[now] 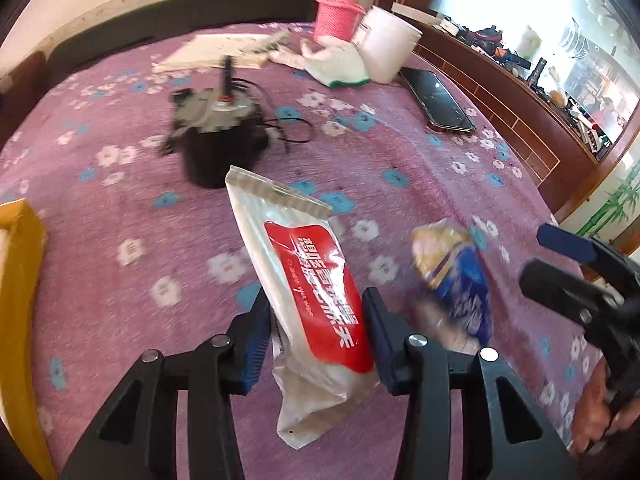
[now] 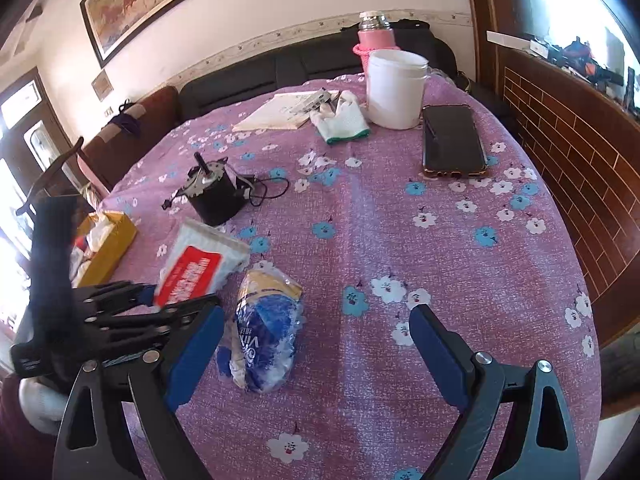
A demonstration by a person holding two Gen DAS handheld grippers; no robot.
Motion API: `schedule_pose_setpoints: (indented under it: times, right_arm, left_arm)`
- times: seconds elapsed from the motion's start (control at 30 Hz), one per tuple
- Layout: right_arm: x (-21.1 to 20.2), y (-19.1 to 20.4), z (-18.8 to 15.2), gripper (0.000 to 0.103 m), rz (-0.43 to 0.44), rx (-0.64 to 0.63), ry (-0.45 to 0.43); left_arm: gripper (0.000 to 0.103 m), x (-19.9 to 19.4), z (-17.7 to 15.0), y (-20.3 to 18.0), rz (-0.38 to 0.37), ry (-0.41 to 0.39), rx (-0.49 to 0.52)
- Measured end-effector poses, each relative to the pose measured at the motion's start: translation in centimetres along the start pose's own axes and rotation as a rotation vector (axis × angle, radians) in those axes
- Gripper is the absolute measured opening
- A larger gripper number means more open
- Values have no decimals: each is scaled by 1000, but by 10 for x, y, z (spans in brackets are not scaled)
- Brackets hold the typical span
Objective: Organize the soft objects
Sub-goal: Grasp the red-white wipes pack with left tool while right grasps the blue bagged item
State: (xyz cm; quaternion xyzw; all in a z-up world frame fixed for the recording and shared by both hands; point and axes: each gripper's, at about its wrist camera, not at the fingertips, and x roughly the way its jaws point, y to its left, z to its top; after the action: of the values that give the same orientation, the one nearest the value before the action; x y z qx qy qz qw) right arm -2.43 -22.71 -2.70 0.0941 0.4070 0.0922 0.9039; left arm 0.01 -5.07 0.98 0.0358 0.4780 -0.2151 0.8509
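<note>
Jaws of the left gripper point(image 1: 316, 340) clamped on the wet wipes pack point(image 1: 308, 280), right gripper point(image 2: 316, 352) jaws wide apart over the flowered purple counter point(image 2: 400, 240), dark sofa point(image 2: 280, 68) behind

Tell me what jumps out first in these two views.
The left gripper is clamped on a white wet-wipe pack with a red label, held over the purple flowered tablecloth. To its right lies a crumpled blue and yellow tissue pack, with the right gripper open above it. A black motor stands further back.
</note>
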Motion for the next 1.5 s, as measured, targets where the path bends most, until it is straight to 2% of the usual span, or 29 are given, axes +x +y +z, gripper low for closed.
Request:
schedule_pose_setpoints:
  times: [0.13,0.23,0.33,0.37,0.43,1.03,1.5]
  right_arm:
    - [21,24,0,94,-25,-70,45]
    - [39,43,-2,87,-85,-131,71]
    - [56,53,-6,63,-138,-183,109]
    - [60,54,-7,51,-140,-185,126]
    - [57,54,-8,47,-150,-183,117]
    - [24,63,-14,46,-163,-162,77]
    - [20,74,-24,46,-153,-168,77]
  left_arm:
    - [43,-15,-14,18,13,-17,-38]
    - [43,-24,-21,24,35,-31,-50]
    - [43,-31,-25,25,70,-54,-35]
    - [43,-33,-26,25,77,-59,-31]
    - [43,-38,-29,25,90,-71,-26]
    - [44,-67,-48,35,93,-130,-43]
    - [44,-72,-61,43,74,-125,-71]
